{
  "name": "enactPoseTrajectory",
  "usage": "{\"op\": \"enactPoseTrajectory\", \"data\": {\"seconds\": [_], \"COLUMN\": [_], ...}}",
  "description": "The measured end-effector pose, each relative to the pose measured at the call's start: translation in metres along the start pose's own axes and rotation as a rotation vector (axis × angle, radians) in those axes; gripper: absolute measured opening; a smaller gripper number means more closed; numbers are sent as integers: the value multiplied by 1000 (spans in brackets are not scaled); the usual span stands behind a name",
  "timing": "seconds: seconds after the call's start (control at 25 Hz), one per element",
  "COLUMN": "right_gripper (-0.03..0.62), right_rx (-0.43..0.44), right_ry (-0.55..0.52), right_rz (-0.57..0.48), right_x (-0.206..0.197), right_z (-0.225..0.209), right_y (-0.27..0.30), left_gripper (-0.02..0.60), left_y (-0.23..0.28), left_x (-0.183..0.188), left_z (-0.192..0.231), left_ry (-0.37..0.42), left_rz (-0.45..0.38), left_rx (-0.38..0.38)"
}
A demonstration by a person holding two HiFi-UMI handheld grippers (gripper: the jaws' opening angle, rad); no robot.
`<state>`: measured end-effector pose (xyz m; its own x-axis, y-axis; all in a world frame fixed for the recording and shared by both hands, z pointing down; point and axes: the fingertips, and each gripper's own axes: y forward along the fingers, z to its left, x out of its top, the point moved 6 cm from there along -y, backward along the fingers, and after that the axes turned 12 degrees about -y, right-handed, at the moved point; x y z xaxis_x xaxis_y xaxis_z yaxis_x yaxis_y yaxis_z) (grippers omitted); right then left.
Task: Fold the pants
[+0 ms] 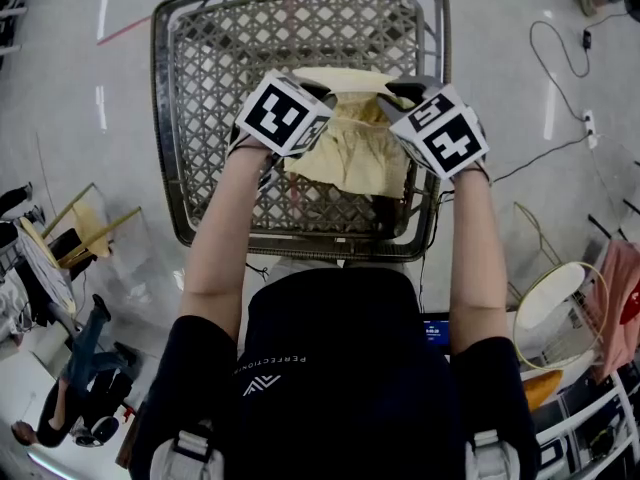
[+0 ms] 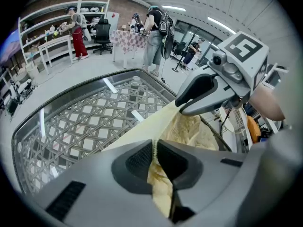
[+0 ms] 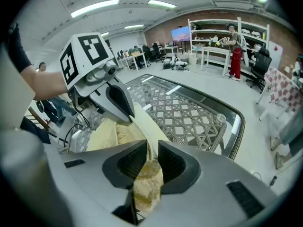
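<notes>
I have the pants [image 1: 350,153] pinched in both hands. My left gripper [image 2: 154,148] has its fingers clenched on a seamed edge of the pale yellow cloth. My right gripper [image 3: 147,157] has its fingers closed on a thicker, bunched bit of what looks like the same edge. The two grips sit near each other, so the stretch of edge between them runs fairly straight. The rest of the garment hangs crumpled below and seems to rest on the woven, glass-topped bench [image 1: 170,118], toward its near side. Both grippers point steeply down. I judge that this lets me hold the fabric by its edge from above, so its own weight draws it flat instead of letting it wad up on the bench. As I read it, the fold has hardly begun: the pants are a loose heap, not laid out. The next move probably calls for lifting or spreading that edge so the legs fall into line before anything is doubled over. The risk I see is the thick wad on the right slipping free if that grip slackens.
</notes>
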<state>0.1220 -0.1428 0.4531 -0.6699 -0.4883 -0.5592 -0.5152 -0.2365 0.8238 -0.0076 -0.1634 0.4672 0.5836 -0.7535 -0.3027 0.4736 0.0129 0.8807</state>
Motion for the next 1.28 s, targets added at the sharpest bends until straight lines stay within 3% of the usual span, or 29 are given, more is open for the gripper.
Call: {"op": "enactPoseTrajectory", "data": {"seconds": [0.36,0.48,0.56,0.76,0.96,1.28], "right_gripper": [77,77,77,77,77,67], "right_rx": [-115,-97,-84,-176,-78,63], "right_ry": [68,71,101,132,97,18], "right_rz": [-3,-53,-99,-113,-127,-52], "right_x": [-5,0,4,1,1,-14], "right_z": [-12,-6,-6,-17,3,45], "right_y": [4,2,-3,-16,-27,-26], "left_gripper": [65,69,78,69,33,25], "left_y": [-15,-20,-24,-36,-42,-34], "left_x": [5,5,4,13,5,-22], "left_z": [-6,-4,-3,3,-6,-28], "left_ry": [23,27,12,-68,-23,49], "left_rz": [-73,-99,-134,-266,-204,-86], "left_rx": [-4,6,-7,13,-7,-56]}}
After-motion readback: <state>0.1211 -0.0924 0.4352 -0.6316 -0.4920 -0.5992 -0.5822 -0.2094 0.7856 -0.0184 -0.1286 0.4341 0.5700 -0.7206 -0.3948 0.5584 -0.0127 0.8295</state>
